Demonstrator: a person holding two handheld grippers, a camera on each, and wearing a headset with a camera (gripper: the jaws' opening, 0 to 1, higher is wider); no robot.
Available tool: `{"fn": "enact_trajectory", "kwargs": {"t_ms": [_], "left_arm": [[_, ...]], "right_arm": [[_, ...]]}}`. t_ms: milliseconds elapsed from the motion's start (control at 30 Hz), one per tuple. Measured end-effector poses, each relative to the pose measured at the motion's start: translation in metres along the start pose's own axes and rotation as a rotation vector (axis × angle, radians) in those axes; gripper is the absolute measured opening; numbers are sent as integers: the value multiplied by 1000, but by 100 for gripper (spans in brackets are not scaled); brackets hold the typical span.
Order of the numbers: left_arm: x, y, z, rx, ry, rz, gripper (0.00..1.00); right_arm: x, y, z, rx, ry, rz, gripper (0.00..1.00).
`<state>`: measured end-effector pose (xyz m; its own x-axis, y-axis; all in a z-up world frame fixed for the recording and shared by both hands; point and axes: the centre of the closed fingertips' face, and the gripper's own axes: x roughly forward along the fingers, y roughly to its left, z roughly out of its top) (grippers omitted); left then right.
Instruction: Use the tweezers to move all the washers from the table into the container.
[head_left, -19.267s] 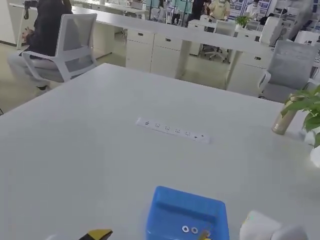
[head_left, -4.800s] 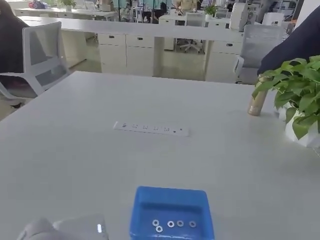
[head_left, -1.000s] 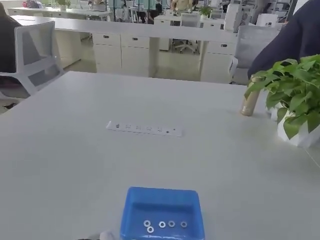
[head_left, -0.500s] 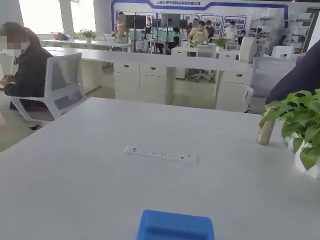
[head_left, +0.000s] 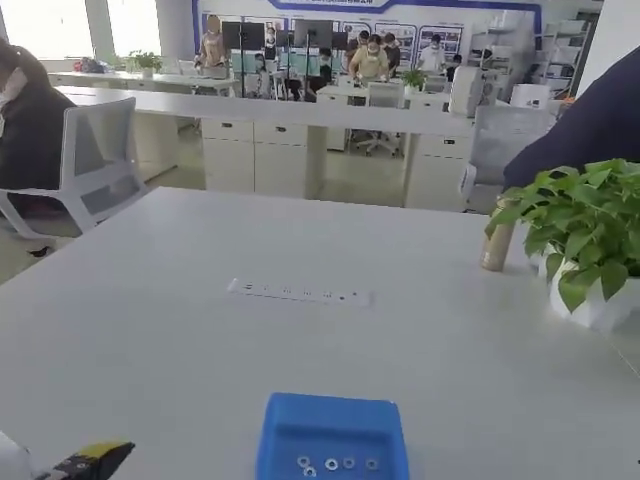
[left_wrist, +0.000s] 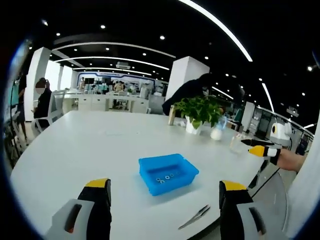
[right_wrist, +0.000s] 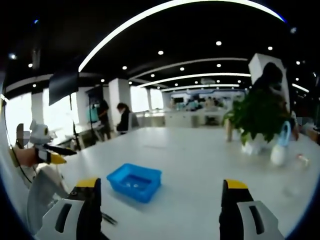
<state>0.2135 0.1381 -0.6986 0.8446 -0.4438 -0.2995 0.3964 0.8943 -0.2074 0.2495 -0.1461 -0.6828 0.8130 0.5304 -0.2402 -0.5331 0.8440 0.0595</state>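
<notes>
Left gripper view: small silver washers (left_wrist: 165, 177) lie inside the blue plastic container (left_wrist: 180, 182) on the white desk (left_wrist: 100, 145). Thin metal tweezers (left_wrist: 196, 217) rest at its 5 o'clock by the desk edge, probably laid down because the job seems finished. Left tongs (left_wrist: 164, 186) and right tongs (right_wrist: 161, 184) stand wide, empty.
</notes>
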Motion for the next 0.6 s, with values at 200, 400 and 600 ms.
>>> {"fn": "enact_trajectory", "kwargs": {"t_ms": [200, 400, 600], "left_arm": [[-2, -4, 16, -55, -86, 9, 99], [-3, -6, 19, -30, -88, 24, 99], [-4, -3, 16, 4, -66, 38, 99]], "right_arm": [[4, 4, -12, -25, 54, 15, 99], [4, 4, -11, -19, 51, 22, 99], [5, -4, -13, 34, 49, 3, 99]]}}
